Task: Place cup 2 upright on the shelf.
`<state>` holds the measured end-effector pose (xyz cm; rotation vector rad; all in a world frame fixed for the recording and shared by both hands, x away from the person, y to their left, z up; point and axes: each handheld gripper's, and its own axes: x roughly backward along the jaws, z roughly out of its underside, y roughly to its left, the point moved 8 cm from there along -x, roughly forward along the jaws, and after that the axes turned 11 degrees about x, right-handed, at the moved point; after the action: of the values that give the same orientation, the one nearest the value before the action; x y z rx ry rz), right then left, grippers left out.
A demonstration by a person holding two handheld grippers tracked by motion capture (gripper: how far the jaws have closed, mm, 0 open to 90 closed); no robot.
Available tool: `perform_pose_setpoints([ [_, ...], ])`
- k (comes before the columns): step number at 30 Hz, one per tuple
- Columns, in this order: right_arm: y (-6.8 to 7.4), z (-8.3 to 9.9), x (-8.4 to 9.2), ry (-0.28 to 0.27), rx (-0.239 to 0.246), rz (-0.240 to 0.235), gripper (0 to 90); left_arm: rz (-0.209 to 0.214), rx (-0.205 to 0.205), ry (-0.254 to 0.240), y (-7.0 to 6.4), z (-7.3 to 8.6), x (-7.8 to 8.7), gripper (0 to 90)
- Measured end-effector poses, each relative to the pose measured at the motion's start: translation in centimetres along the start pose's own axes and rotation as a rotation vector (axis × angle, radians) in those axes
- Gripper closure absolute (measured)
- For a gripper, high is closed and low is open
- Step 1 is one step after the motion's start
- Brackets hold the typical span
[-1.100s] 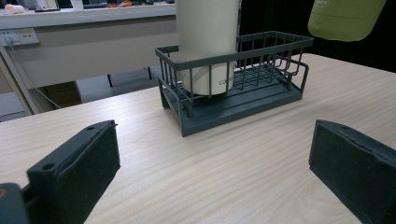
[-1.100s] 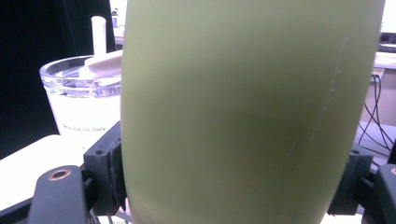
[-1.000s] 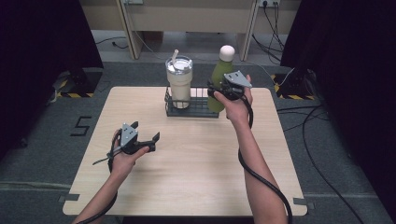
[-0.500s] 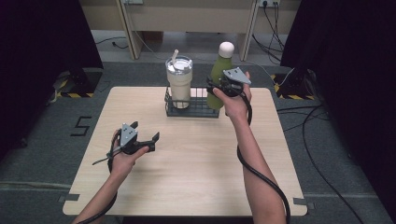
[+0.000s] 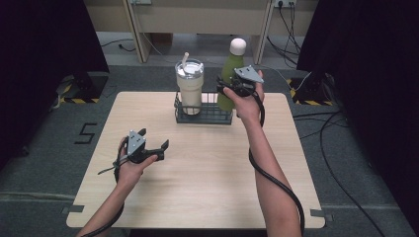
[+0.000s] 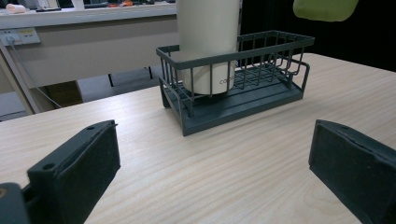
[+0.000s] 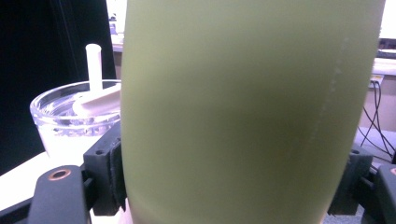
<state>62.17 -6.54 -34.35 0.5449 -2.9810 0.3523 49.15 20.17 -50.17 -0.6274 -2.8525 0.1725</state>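
The green bottle (image 5: 230, 74) is clamped at mid-body by the right gripper (image 5: 236, 86), apparently lifted above the wire basket (image 5: 205, 113) at the table's (image 5: 207, 168) 12 o'clock beside the cup (image 5: 189, 86), while the left gripper (image 5: 150, 148), jaws apart, is held idle near 8 o'clock; the bottle's base is hidden.

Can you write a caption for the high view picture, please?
Right gripper lifts the green bottle from the wire basket beside the tumbler; left gripper waits open.
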Motion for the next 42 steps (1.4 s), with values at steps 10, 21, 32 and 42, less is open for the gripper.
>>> perform_pose_setpoints([
  [10, -0.1, -0.3, -1.4, 0.014, -0.005, 0.006, 21.0, -0.003, 0.003, 0.001, 0.1, 0.0, 0.0, 1.1],
  [21, -0.1, 0.4, -3.1, 0.048, -0.018, 0.008, 21.0, -0.004, 0.005, 0.001, 0.2, 0.0, 0.1, 1.1],
  [32, -0.3, 0.7, -4.5, 0.065, -0.028, 0.019, 21.0, -0.007, 0.01, 0.0, 0.4, 0.0, 0.1, 1.1],
  [42, -0.4, 0.9, -5.3, 0.08, -0.034, 0.021, 21.0, -0.008, 0.012, 0.0, 0.5, 0.0, 0.1, 1.1],
])
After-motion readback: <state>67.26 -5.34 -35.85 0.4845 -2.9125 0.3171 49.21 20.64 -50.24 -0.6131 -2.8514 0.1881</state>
